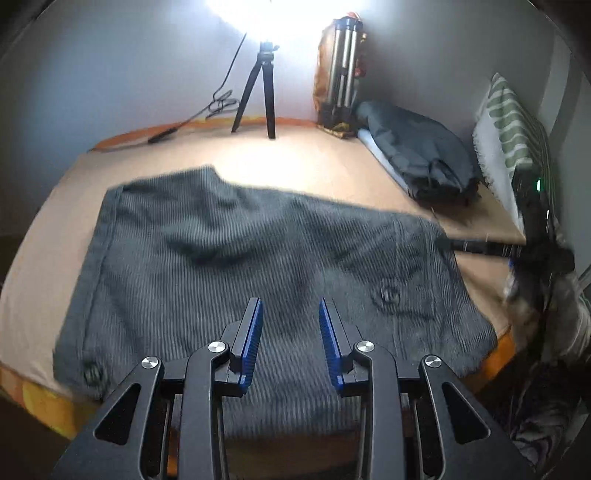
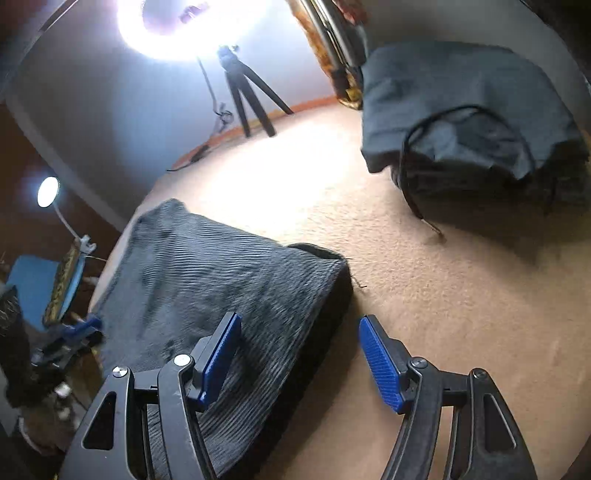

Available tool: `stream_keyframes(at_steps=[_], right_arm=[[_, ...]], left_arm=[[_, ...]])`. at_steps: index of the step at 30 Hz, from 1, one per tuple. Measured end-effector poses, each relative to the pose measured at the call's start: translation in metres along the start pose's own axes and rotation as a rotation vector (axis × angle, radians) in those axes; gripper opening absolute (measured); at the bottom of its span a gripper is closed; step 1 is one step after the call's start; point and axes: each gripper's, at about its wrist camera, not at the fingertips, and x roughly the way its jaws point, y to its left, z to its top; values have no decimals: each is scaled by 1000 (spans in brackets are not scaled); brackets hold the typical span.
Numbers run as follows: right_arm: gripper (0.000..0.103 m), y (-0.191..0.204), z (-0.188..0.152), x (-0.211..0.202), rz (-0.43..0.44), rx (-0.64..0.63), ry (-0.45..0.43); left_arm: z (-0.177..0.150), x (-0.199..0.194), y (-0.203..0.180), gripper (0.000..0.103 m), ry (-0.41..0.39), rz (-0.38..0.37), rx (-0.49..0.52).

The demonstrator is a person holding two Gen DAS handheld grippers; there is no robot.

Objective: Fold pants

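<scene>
Tan bed [image 1: 332, 166]: pants [image 1: 240, 240] under both open grippers.

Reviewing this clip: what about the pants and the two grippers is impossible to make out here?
- Left wrist view: near edge of the pants hidden behind the left gripper.
- Right wrist view: pants' underside hidden by the top layer; fabric motion-blurred.
- Right gripper: contact with the pants unclear.
- Ring light: glare hides detail.

A glaring ring light [image 2: 192, 29] on a black tripod [image 1: 258, 92] stands against the pale wall [image 1: 110, 66].
</scene>
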Motion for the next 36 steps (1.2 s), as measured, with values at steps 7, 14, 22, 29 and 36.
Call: stream_keyframes(at_steps=[7,14,22,29,36], right_arm=[[70,-7,2,16,57,23,3],[46,-6,5,27,153,45,17],[3,31,-2,-6,107,-94,-106],[2,61,-19,-28,-41,-277,-190],[31,38,-4,-25,-49,-194,-82]], left_arm=[[45,37,32,30,1,43,-44],[46,73,41,30,52,36,-68],[39,95,38,30,83,58,-62],[37,103,34,30,78,92,-39],[42,64,45,30,23,106,-70]])
